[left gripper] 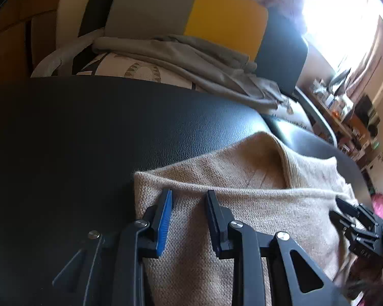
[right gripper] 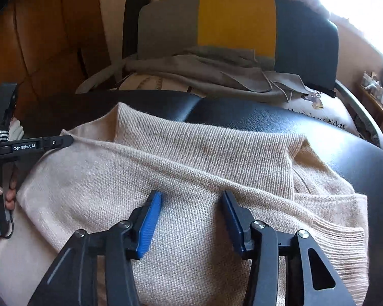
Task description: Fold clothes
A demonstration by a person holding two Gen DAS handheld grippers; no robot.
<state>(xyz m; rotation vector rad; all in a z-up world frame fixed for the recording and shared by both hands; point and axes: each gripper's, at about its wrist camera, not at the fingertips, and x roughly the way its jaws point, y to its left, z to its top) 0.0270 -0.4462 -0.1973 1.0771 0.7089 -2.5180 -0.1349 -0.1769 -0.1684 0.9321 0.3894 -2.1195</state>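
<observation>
Both tongs wide over beige sweater point(right gripper: 191, 178), left tongs point(left gripper: 189, 196), right tongs point(right gripper: 191, 199)

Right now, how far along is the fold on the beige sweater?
Done: the beige sweater lies on the black cushion with at least one fold already laid across it. In hand: nothing; left gripper and right gripper are both open over the knit. Left: further folds. The grey garment behind looks unfolded.

Sweater point(right gripper: 191, 191) on the padded bench point(right gripper: 268, 119); behind it, seemingly on a chair point(right gripper: 242, 25), more clothes point(right gripper: 204, 74).
</observation>
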